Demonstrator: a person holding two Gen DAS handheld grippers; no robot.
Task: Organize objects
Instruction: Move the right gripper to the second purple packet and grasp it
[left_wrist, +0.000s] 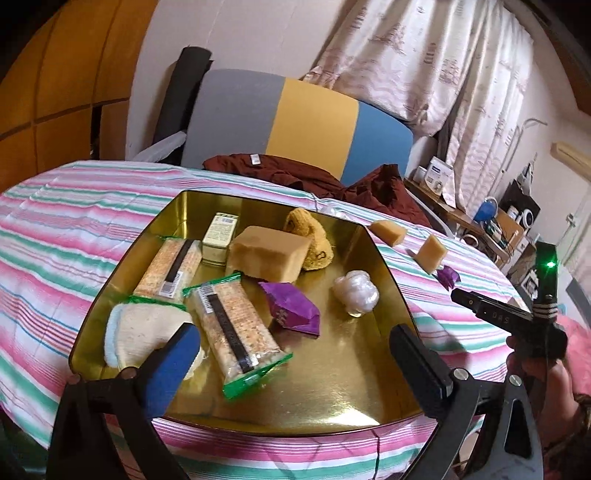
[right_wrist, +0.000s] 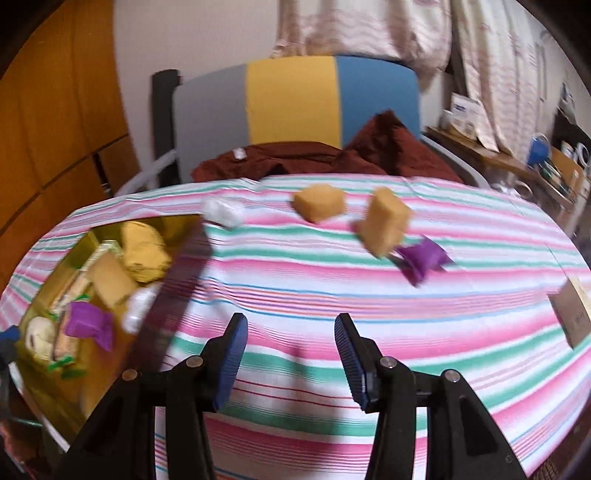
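Tricolour chair (left_wrist: 306, 122), maroon garment (left_wrist: 325, 181) — patterned curtain (left_wrist: 424, 55) behind

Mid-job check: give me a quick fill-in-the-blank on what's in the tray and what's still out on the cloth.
1. The purple packet inside the gold tray lies between a cracker pack and the white ____.
2. Two tan sponge blocks lie on the ____ cloth.
3. Nothing is between the right gripper fingers; they are ____.

Missing: garlic; striped; open

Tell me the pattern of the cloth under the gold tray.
Pink, green and white stripes on the cloth, clearest in the right wrist view.
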